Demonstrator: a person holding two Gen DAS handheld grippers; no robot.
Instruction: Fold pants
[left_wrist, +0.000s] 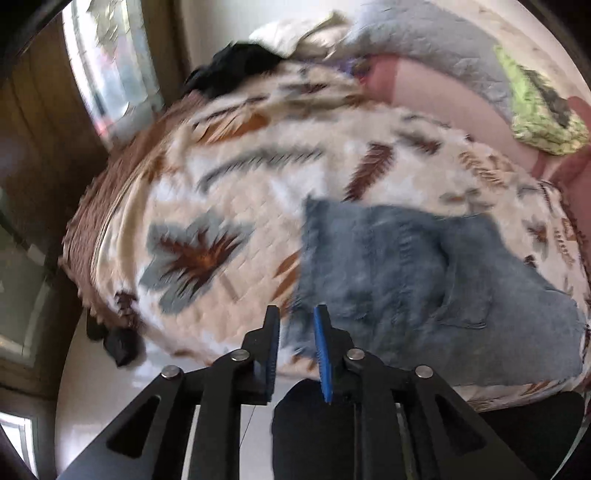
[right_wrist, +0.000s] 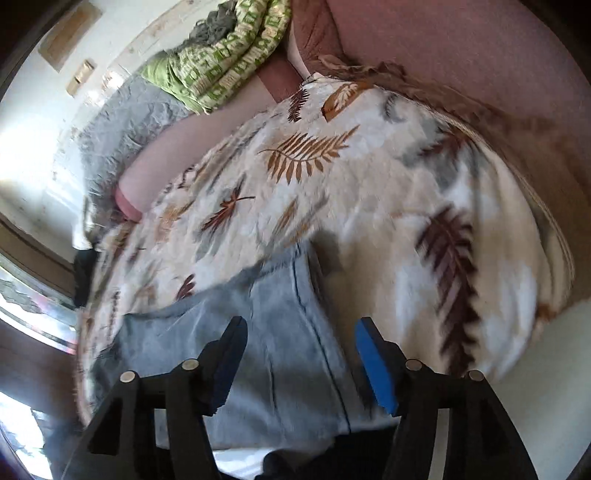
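Hovering with nothing gripped, the left gripper (left_wrist: 296, 334) has its jaws only slightly apart by the jeans' frayed edge, while the right gripper (right_wrist: 299, 345) is spread wide above them, probably lining up a grab. The jeans (left_wrist: 406, 280) lie already folded on the leaf-print blanket (left_wrist: 258, 177). A green quilt (right_wrist: 221, 62) sits further back.

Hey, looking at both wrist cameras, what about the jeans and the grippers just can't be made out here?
- Left wrist view: the jeans are motion-blurred, so their fold state is unclear; their near edge is hidden behind the left gripper.
- Right wrist view: the jeans run under the right gripper and off the bottom edge, so waistband and hems cannot be told.
- Either view: how far the open fingers are above the cloth cannot be judged.
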